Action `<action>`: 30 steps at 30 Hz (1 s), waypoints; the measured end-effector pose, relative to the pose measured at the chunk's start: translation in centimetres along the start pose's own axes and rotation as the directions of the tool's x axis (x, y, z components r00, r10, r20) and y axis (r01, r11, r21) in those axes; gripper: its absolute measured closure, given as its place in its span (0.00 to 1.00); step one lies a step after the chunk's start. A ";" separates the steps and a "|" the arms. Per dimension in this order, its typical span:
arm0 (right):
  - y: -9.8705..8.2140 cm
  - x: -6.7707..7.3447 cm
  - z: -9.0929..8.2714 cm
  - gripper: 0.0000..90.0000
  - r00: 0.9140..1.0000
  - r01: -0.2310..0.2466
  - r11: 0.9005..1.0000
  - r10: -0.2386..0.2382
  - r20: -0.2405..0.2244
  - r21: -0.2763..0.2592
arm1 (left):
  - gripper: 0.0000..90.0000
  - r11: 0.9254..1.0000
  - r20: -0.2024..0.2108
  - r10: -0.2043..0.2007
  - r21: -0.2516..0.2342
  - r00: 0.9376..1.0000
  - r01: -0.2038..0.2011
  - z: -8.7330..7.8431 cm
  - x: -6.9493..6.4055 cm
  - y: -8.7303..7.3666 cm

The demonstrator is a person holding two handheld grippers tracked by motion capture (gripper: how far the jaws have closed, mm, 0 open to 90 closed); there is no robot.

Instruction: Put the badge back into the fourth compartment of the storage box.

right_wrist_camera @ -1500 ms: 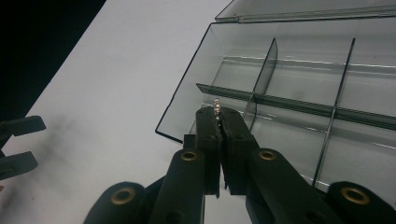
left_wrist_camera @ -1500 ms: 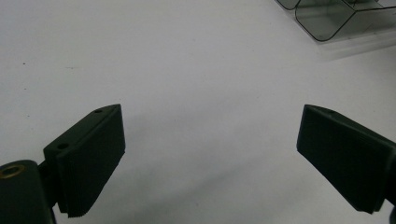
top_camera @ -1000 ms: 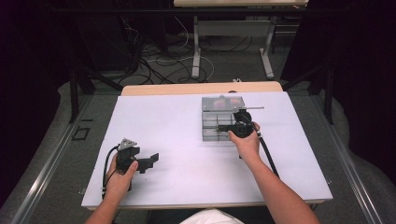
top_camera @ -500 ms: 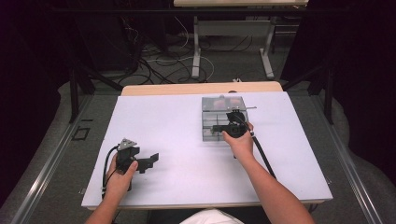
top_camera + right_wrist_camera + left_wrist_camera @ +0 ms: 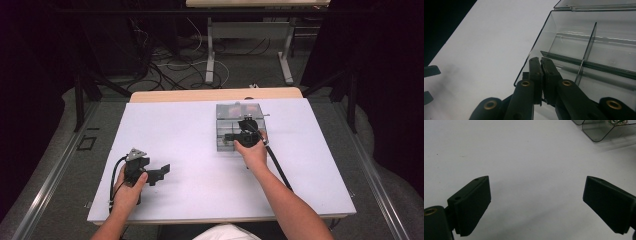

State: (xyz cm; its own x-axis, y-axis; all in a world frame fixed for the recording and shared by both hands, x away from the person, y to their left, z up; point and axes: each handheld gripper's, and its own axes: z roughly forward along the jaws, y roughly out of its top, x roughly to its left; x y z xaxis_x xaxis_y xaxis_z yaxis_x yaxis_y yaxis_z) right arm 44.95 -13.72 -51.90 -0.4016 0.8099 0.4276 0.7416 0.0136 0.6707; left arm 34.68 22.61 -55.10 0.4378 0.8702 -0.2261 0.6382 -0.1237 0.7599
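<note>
So the clear box (image 5: 239,131) sits toward the far right of the white desk (image 5: 190,130). Right hand-held gripper (image 5: 541,65) is pressed together, tips over the box's near-left edge, nothing pinched. Left hand-held gripper (image 5: 159,172) is well left of the box, spread wide, empty.

No text, label, brand, number or sign can be read in any view. The clear plastic box (image 5: 239,127) carries no print on its walls or dividers that can be made out; the small coloured items in its far compartments are too blurred to tell whether they bear markings. The white table top (image 5: 190,130) is plain. The black jaws in both gripper views show only brass screw fittings and ribbed pads, with no lettering visible.
</note>
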 end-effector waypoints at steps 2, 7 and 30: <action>0.0 0.1 0.1 0.98 1.000 -0.004 1.000 0.004 -0.001 0.008 | 0.08 1.000 0.000 0.000 0.001 1.000 0.000 0.0 0.0 0.0; 0.1 0.0 0.5 0.98 1.000 -0.002 1.000 0.002 0.004 0.008 | 0.08 1.000 0.000 0.000 0.001 1.000 0.000 0.0 0.0 0.0; 0.2 0.1 0.1 0.71 1.000 0.014 1.000 -0.014 0.010 -0.004 | 0.09 1.000 0.005 0.000 0.003 1.000 0.000 0.2 -0.1 0.0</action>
State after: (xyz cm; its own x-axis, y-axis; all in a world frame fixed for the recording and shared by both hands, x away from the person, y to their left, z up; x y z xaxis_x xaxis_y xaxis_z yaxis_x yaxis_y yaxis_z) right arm 45.15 -13.55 -51.75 -0.4064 0.8156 0.4119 0.7335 0.0225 0.6793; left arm 34.79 22.44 -55.21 0.4411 0.8677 -0.2292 0.6403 -0.1253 0.7578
